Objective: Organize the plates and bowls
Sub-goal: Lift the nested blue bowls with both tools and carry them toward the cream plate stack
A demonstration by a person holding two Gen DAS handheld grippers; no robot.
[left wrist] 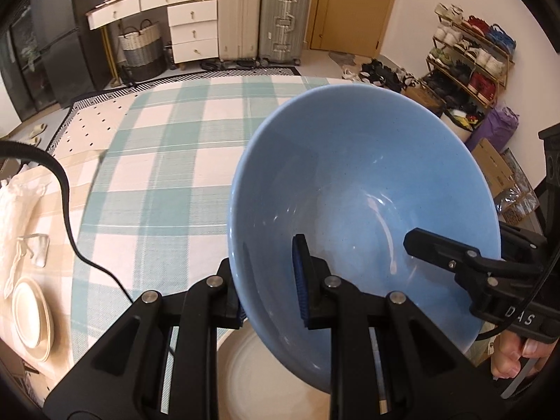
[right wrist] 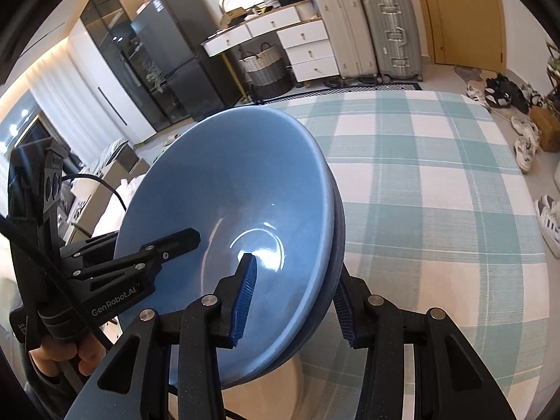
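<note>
Both grippers clamp the blue bowl (left wrist: 360, 192) mid-frame, left gripper (left wrist: 269, 280) and right gripper (right wrist: 290, 301) each nearly closed astride opposite rim walls, tilted above the white plate (left wrist: 266, 378) at bottom; level it and lower evenly before either side lets go.

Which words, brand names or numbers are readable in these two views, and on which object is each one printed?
"GenRobot.AI": on the body of the left gripper, seen from the right wrist view.
"DAS": on the body of the right gripper, seen from the left wrist view; more letters may be cut off.
Small label beside the hand in the left wrist view: too blurred to read.
The blue bowl and the checked tablecloth carry no text.
</note>
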